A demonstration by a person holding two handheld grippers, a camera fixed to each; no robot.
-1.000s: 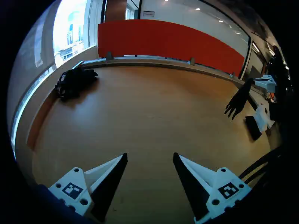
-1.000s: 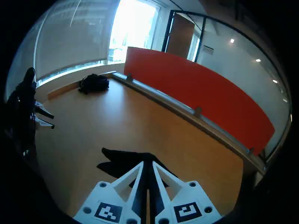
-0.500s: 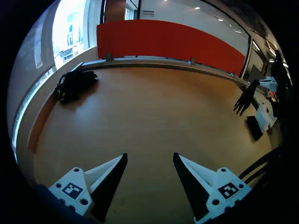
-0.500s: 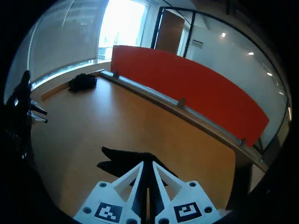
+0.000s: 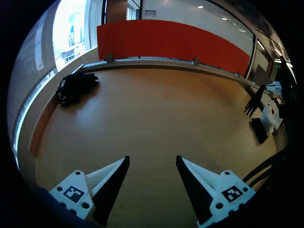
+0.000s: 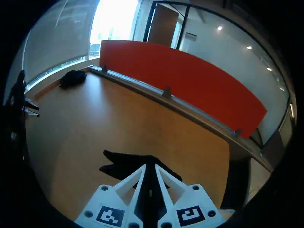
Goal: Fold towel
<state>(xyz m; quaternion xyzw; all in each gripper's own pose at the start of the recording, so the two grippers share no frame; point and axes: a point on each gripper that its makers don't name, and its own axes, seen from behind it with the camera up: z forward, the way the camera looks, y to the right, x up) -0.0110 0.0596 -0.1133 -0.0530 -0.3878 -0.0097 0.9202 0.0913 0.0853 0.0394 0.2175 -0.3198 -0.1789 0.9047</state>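
Observation:
A black glove-shaped cloth (image 6: 131, 165) hangs from my right gripper (image 6: 151, 165), whose fingers are pressed together on it above the wooden table (image 6: 114, 121). In the left gripper view the same cloth (image 5: 255, 100) dangles at the far right under the white right gripper (image 5: 273, 88). My left gripper (image 5: 152, 159) is open, with nothing between its fingers, low over the bare table (image 5: 152, 110). A dark sleeve and the left gripper (image 6: 31, 108) appear at the left edge of the right gripper view.
A black bag (image 5: 74, 85) lies at the table's far left corner, by the window. A red partition (image 5: 171, 40) runs along the table's far edge. White and black items (image 5: 266, 121) sit at the right edge.
In the left gripper view the right gripper and its black cloth have drifted farther right and away. The right gripper view has swung, shifting the bag and partition leftward. The left gripper stays open.

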